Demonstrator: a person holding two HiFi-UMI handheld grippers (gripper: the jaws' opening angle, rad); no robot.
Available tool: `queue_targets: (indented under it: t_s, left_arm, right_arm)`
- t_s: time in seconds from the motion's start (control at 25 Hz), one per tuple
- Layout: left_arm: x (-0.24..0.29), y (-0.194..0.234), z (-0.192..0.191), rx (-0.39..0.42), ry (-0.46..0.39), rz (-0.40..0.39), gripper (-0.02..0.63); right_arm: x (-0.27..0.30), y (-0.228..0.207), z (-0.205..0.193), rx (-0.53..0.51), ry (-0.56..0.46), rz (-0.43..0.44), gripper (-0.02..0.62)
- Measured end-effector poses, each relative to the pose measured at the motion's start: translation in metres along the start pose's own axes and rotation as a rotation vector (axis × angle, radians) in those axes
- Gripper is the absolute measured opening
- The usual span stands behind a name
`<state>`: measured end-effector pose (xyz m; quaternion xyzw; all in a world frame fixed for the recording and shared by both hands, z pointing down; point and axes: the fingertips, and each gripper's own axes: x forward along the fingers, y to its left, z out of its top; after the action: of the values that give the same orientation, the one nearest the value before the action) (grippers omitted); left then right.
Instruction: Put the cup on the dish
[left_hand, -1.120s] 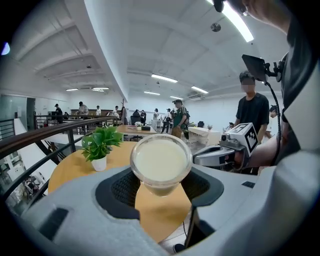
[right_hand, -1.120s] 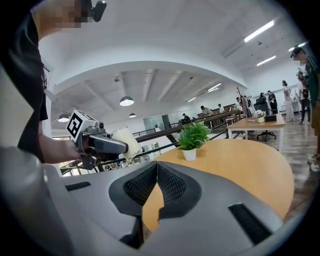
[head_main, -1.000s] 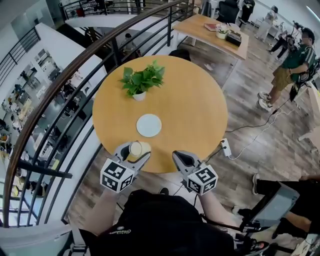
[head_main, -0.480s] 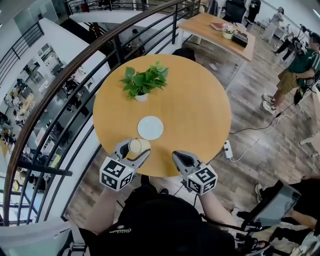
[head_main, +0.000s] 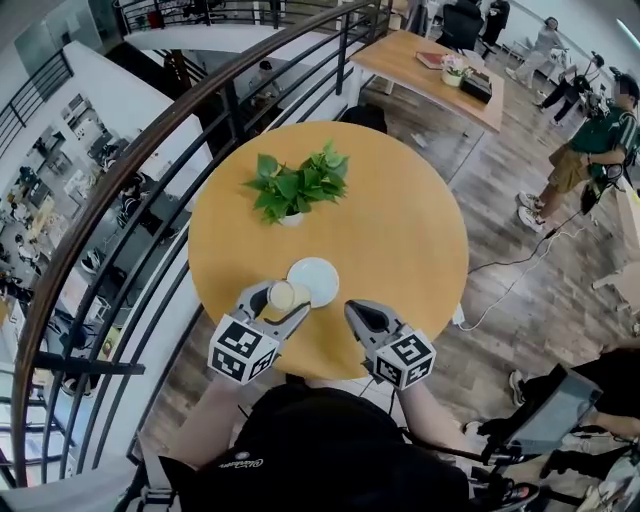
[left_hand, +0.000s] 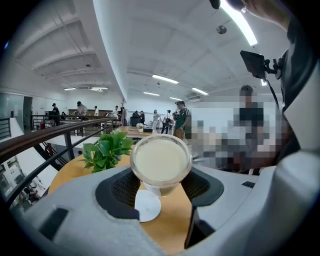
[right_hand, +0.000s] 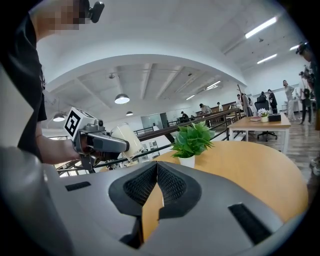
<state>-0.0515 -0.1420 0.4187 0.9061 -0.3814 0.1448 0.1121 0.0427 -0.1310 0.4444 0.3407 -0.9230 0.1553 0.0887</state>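
A clear cup (head_main: 283, 295) full of a creamy drink hangs between the jaws of my left gripper (head_main: 279, 300), which is shut on it. It is held just above the tabletop, at the near-left rim of the white dish (head_main: 318, 280). In the left gripper view the cup (left_hand: 161, 161) fills the gap between the pads, with the dish (left_hand: 148, 206) on the table just beyond and below it. My right gripper (head_main: 355, 311) hovers over the table's near edge, to the right of the dish, shut and empty. Its pads (right_hand: 170, 182) meet in the right gripper view, where the cup (right_hand: 126, 139) shows at the left.
A potted green plant (head_main: 293, 187) stands on the round wooden table (head_main: 400, 220) beyond the dish. A dark curved railing (head_main: 130, 190) runs along the table's left side over a drop. People stand far right (head_main: 585, 140), and a cable (head_main: 500, 290) lies on the floor.
Both grippers have moved forward over the table. The cup travelled with the left one from the near edge up to the dish's rim. The right gripper stayed shut.
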Motion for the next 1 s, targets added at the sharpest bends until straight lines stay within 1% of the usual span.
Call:
queue_targets:
  t_s: [0.2, 0.36, 0.56, 0.72, 0.88, 1.0]
  left_arm:
    - [0.001, 0.028, 0.005, 0.016, -0.010, -0.043, 0.259]
    - [0.004, 0.041, 0.001, 0.028, -0.002, -0.067, 0.259]
    - [0.009, 0.047, -0.001, 0.017, 0.005, -0.054, 0.259]
    - [0.012, 0.042, -0.003, 0.012, 0.023, -0.037, 0.259]
    - [0.017, 0.040, -0.003, -0.016, 0.040, -0.024, 0.259]
    - [0.022, 0.038, -0.007, -0.015, 0.047, -0.015, 0.259]
  right_arm:
    - [0.028, 0.001, 0.008, -0.010, -0.003, -0.040, 0.005]
    - [0.043, -0.001, 0.009, -0.012, -0.007, -0.063, 0.005]
    - [0.049, -0.004, 0.007, -0.009, 0.001, -0.054, 0.005]
    - [0.042, -0.008, 0.006, 0.006, 0.012, -0.045, 0.005]
    - [0.037, -0.011, 0.001, 0.019, 0.027, -0.034, 0.005]
    - [0.034, -0.015, -0.005, 0.027, 0.041, -0.028, 0.005]
